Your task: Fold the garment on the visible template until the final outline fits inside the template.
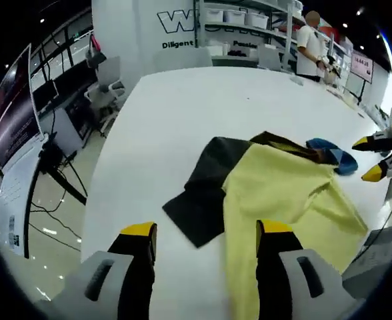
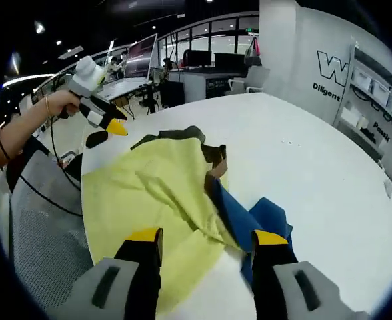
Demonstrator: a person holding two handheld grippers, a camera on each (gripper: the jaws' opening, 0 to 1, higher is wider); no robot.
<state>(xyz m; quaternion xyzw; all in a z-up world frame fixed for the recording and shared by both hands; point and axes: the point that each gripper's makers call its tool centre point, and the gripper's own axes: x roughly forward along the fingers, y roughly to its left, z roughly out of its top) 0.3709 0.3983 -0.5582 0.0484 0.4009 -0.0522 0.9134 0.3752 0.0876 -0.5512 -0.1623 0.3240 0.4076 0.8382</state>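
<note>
Loosely bunched, yellow garment (image 1: pixel 283 193) lies on the white table (image 1: pixel 183 120), partly over the dark template (image 1: pixel 206 193). Both grippers, left (image 1: pixel 206 233) and right (image 2: pixel 206 240), hover released. Grip corners, spread flat first.

You're working over a broad white tabletop (image 1: pixel 183 127) with a rounded edge. A yellow garment (image 1: pixel 283 193) lies crumpled on it, spread toward the near edge. A dark template sheet (image 1: pixel 203 200) sits flat on the tabletop, partly under the yellow cloth. Beside the yellow cloth, touching it, rests a blue piece of fabric (image 2: pixel 249 220).
</note>
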